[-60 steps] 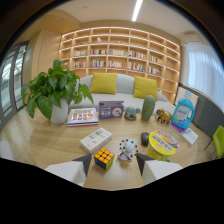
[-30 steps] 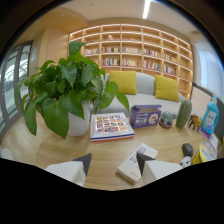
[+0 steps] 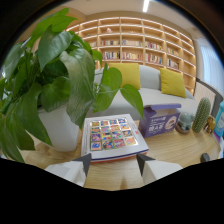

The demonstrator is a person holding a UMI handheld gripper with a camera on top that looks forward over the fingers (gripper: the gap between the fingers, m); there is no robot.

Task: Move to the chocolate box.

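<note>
The chocolate box is a flat white box with a grid of colourful squares on its lid. It lies on the wooden table just ahead of my fingers, a little raised at its far end. My gripper is open, and its two dark fingertips flank the near edge of the box without touching it. Nothing is held between them.
A large leafy plant in a white pot stands close on the left of the box. To the right sit a purple box, a small grey figure and a green cactus toy. Behind are a sofa with yellow cushions and bookshelves.
The view has swung left and closed in. The chocolate box has grown from a small item at the back to fill the space just ahead of the fingers; the plant looms larger.
</note>
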